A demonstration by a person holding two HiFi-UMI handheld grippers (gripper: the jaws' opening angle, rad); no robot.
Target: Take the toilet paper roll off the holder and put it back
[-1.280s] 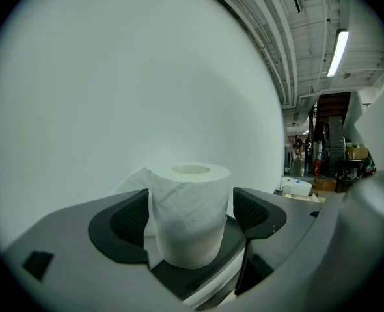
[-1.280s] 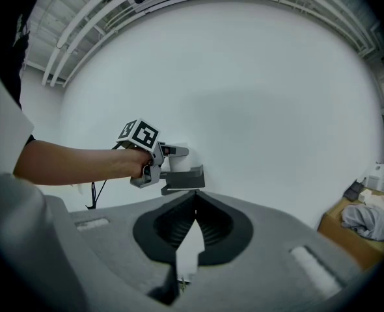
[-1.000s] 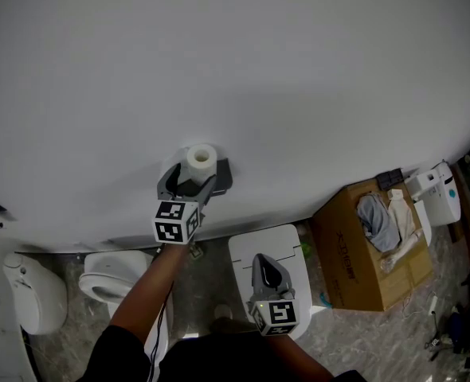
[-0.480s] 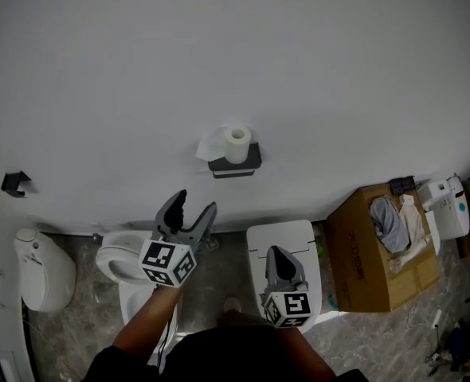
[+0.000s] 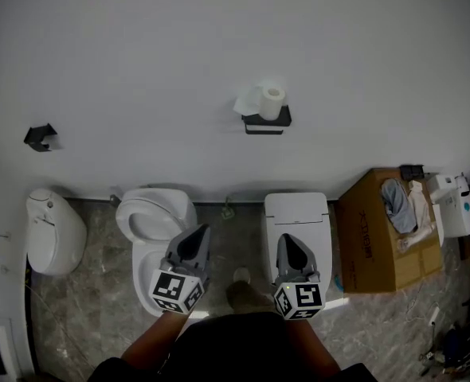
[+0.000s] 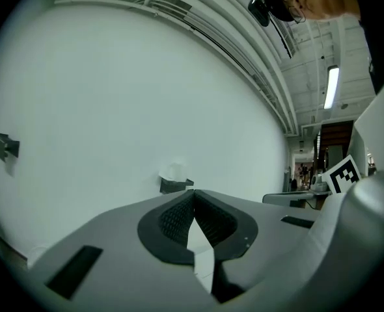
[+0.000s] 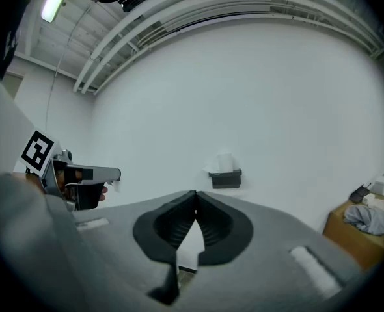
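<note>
The toilet paper roll [image 5: 272, 99] sits on its wall holder [image 5: 267, 122], well apart from both grippers. The left gripper [image 5: 195, 235] has just closed on nothing, and the right gripper [image 5: 290, 243] is pinched together too, empty.

The dark wall holder [image 5: 265, 123] carries the toilet paper roll [image 5: 272, 100]; the marbled floor [image 5: 92, 309] bears an open toilet [image 5: 151, 221], a closed toilet [image 5: 297, 216] and a cardboard box [image 5: 372, 237].

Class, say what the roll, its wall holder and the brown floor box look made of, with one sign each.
Roll: soft matte white paper; a loose sheet sticks out. Holder: dark, smooth, likely metal or plastic; too small to tell. Box: dull brown cardboard, top open.
</note>
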